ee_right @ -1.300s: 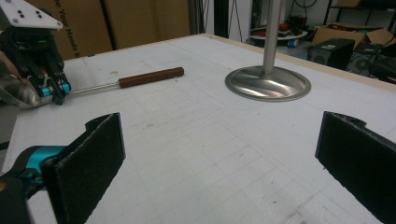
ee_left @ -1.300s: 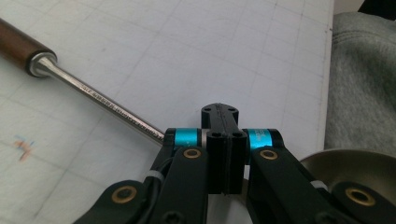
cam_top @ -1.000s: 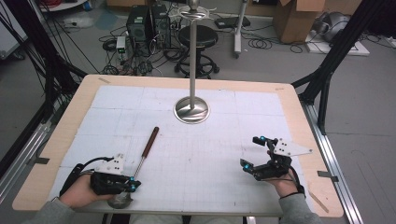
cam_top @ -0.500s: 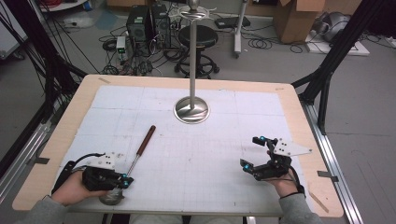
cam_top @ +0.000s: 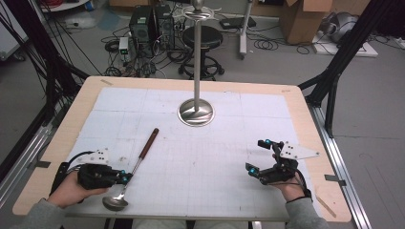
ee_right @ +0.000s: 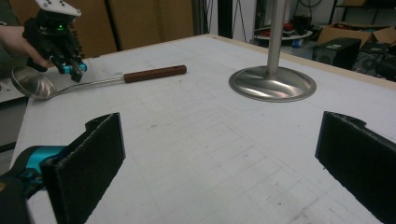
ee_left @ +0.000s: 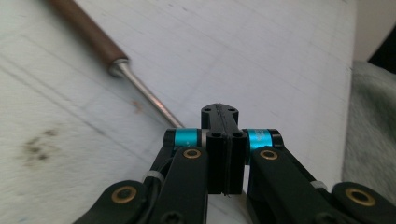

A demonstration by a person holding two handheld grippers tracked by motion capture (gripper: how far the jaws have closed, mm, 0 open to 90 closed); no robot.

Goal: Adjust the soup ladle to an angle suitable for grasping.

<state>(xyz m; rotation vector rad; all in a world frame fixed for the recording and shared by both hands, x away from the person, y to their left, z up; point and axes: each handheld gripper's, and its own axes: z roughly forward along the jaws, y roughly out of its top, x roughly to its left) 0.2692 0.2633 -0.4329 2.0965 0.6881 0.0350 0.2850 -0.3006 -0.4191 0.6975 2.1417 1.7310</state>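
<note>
Table (cam_top: 71, 124), covered by a white gridded mat (cam_top: 205, 157), with a steel hanging stand (cam_top: 196, 112) at far centre. A ladle (cam_top: 136, 167) lies on the near-left part of the mat, its wooden handle pointing far-right and its bowl near the front edge.

Left gripper (cam_top: 123, 178): jaws fully closed, pad against pad, and pressed onto the ladle's thin metal shaft just above the bowl; in the left gripper view (ee_left: 224, 140) the shaft disappears beneath the tips, so whether it is pinched or merely touched cannot be told.

Right gripper (cam_top: 260, 160): jaws wide apart, holding nothing, resting at near right, well apart from the ladle; in its own view the two pads (ee_right: 100, 140) frame bare mat.

Change from the earlier frames: the ladle has slid toward the near-left with the left hand, its handle now nearer the left edge and its bowl closer to the front. The right gripper has kept its place. Judged from this, the left hand is repositioning the ladle, probably before lifting it toward the stand.
</note>
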